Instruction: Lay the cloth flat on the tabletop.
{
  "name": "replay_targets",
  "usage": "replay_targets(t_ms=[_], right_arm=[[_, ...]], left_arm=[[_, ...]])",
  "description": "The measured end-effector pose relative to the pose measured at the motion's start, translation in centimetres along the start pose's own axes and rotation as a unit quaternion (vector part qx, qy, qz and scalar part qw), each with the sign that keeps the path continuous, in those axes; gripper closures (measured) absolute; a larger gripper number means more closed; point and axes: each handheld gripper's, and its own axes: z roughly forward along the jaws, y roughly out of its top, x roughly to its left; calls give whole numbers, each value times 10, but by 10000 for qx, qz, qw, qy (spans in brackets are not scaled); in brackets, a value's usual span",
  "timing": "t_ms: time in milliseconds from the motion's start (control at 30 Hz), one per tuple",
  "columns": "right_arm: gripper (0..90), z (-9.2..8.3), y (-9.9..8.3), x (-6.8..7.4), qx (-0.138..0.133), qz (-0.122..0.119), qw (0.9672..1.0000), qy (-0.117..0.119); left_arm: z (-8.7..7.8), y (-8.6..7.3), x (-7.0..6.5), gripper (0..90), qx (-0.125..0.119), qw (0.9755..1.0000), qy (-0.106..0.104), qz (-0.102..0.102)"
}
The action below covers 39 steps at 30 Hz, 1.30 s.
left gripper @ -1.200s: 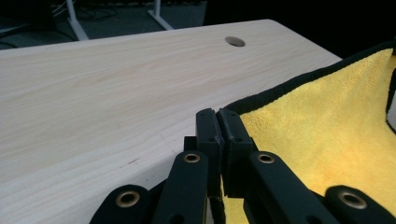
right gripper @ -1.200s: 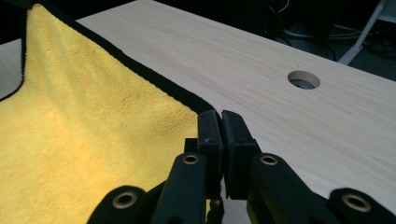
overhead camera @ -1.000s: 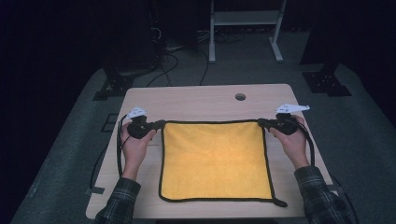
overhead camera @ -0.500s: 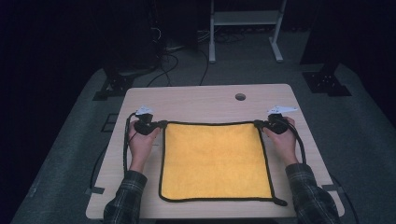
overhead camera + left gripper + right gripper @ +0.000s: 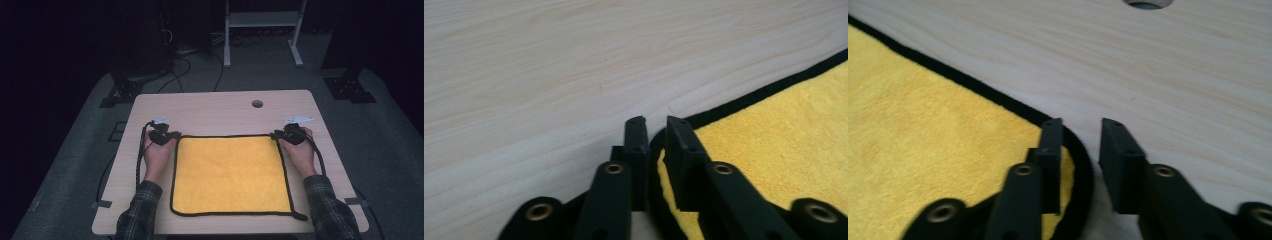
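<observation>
- Yellow cloth (image 5: 232,175) lies flat in the middle of the wooden table (image 5: 215,112); its shape is almost square, its surface is soft and fluffy like microfibre, and a black sewn border runs all around it.
- At the near right corner of the cloth, a short black loop (image 5: 301,217) sticks out from the border onto the wood.
- The table is pale wood with a fine grain and rounded corners, and a small round hole (image 5: 257,103) sits beyond the far edge of the cloth.
- The left gripper (image 5: 167,138) rests at the far left corner of the cloth, held in the person's left hand (image 5: 156,156). Its black jaws have just been opening; in the left gripper view a narrow gap stands between them, with the rounded corner of the cloth in this gap, and the pads do not press it.
- The right gripper (image 5: 281,135) rests at the far right corner of the cloth, in the right hand (image 5: 299,154). Its jaws have also just been opening and stand wider apart; the black border curves between them, released.
- Both sleeves (image 5: 137,212) are of checked fabric.
</observation>
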Motion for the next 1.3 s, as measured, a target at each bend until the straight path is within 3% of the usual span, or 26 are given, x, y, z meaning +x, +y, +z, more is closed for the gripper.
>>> replay_targets(t_ms=[133,200,300,400,533,667,767,900,1100,1300], right_arm=[[540,-16,4,-6,-268,153,9995,-79],[520,-24,5,-8,-229,148,9996,-99],[533,-36,-1,-11,-122,93,9997,-196],[513,-48,-9,-14,-38,154,9996,-241],[497,-65,-20,-16,-3,157,9992,-359],[485,-80,-34,-17,16,269,9987,-427],[451,-89,-48,-16,120,303,9983,-485],[433,-96,-59,-13,213,311,9979,-529],[398,-99,-76,-4,454,262,9970,-566],[306,-99,-83,3,351,66,9975,-603]], left_arm=[[-10,-1,2,680,38,9998,-106,-140],[-16,-4,1,686,110,9995,-247,-131],[-28,-8,-3,708,99,9995,-297,-25],[-41,-15,-7,696,78,9989,-434,-128],[-53,-28,-12,641,134,9995,-293,-25],[-60,-37,-17,590,230,9996,-140,-90],[-65,-42,-23,592,268,9994,-202,9],[-74,-46,-32,565,190,9996,-163,101],[-84,-58,-40,573,165,9998,-117,81],[-87,-65,-45,554,118,9997,-85,191]])
